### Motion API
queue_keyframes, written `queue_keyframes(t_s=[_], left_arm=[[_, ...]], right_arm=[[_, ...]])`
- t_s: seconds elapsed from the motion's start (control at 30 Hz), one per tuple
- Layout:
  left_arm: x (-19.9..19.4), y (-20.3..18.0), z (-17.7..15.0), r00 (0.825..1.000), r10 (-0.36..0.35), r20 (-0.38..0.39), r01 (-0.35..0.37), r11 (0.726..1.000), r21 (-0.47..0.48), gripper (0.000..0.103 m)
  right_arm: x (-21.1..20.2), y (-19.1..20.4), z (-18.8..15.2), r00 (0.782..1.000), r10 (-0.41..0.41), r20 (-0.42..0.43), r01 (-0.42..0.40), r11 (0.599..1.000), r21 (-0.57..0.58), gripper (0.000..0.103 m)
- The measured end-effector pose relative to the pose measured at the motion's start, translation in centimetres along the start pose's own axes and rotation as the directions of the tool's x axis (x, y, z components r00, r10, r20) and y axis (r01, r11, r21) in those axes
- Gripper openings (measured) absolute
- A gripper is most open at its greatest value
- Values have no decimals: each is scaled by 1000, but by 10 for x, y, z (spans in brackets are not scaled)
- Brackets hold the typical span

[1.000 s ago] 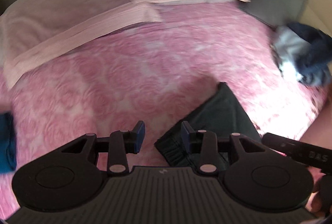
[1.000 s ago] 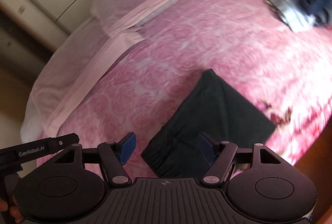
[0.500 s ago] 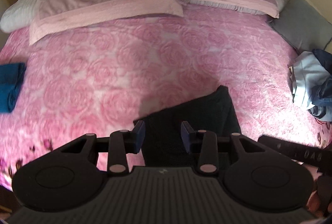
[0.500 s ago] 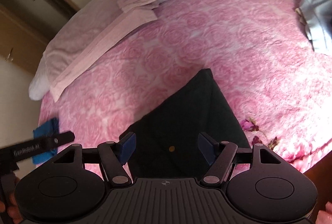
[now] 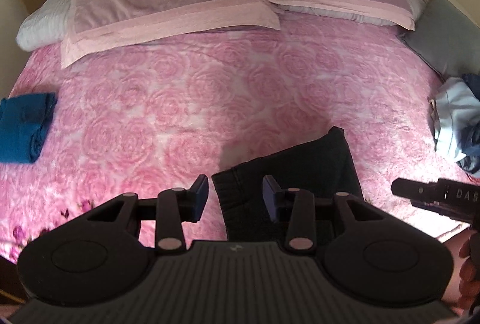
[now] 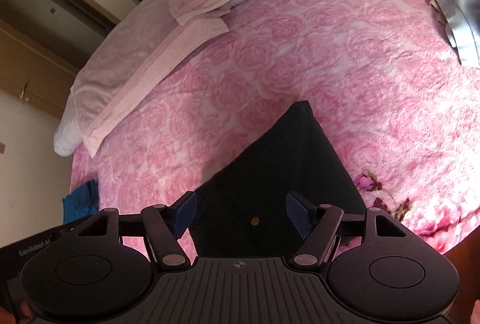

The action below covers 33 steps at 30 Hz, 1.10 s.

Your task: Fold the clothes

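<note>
Left gripper [image 5: 235, 194]: jaws part-open, nothing between them; the dark garment [image 5: 300, 171] lies on the bed [image 5: 186, 90] just ahead, its left edge roughly in line with the gap. Right gripper [image 6: 241, 210]: jaws wide, empty, hovering over the garment's near end. The garment looks already folded into layers: soft, light, limp, likely to sag and slide apart if pinched by one layer. Best hold is probably the near corners, through all layers. Near edge hidden under both grippers; garment type unclear, small yellowish dot [image 6: 254, 220] unidentified.
</note>
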State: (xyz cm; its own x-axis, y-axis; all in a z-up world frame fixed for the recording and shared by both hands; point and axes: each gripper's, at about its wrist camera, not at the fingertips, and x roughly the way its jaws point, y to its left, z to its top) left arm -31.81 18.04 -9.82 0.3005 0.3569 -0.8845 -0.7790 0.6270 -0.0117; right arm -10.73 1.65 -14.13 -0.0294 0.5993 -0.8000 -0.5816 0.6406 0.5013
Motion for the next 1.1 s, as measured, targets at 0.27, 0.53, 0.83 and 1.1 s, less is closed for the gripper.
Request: queue_keyframes(t_s=[0.27,0.53,0.83,1.1], left_arm=[[17,39,6,994,-108,-33,110,992,64,38],[69,95,-22,965,-207,-163,203,978,-40,40],[109,99,-69,940,-295,-174,250,937,-243,47],[150,99,-134,933,-352,-82,273,836,-476,49]], right_arm=[[3,0,-12,996,-69,63,61,991,119,69],[5,-22,-54,991,-128,49,113,967,230,69],[14,-66,-30,990,-144,-9,144,979,143,70],[59,-110,14,985,-74,-158,61,994,-88,70]])
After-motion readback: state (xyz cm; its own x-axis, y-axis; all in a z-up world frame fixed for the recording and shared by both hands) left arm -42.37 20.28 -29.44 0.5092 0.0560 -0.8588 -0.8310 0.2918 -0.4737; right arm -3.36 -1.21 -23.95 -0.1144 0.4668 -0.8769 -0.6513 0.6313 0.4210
